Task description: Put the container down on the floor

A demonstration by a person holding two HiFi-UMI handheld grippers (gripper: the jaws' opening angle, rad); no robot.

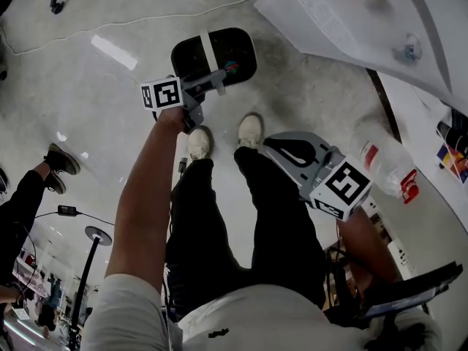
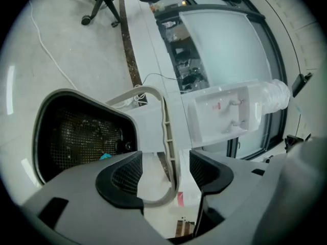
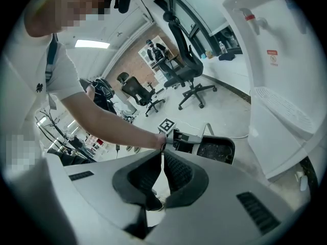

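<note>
Head view: the left tongs (image 1: 217, 79) reach down ahead of the person's shoes (image 1: 199, 143), at the white handle (image 1: 210, 50) of the black container (image 1: 232, 53). The container lies low over the grey floor (image 1: 88, 108); whether it touches the floor cannot be told here. The right tongs (image 1: 272, 143) hang apart, above the person's right leg.

Left gripper view: only here do the jaws of the left tongs (image 2: 164, 170) show. They stand apart, with the thin handle (image 2: 166, 126) running between them, and its bend lies against the left pad. The container (image 2: 82, 131) shows its meshed inside. A white water dispenser (image 2: 225, 116) stands behind.

Right gripper view: the right tongs (image 3: 162, 170) are closed, pad to pad, with nothing between. Beyond them the container (image 3: 217, 149) sits down at floor level beside the dispenser (image 3: 276, 60), with office chairs (image 3: 184, 70) farther back.
</note>
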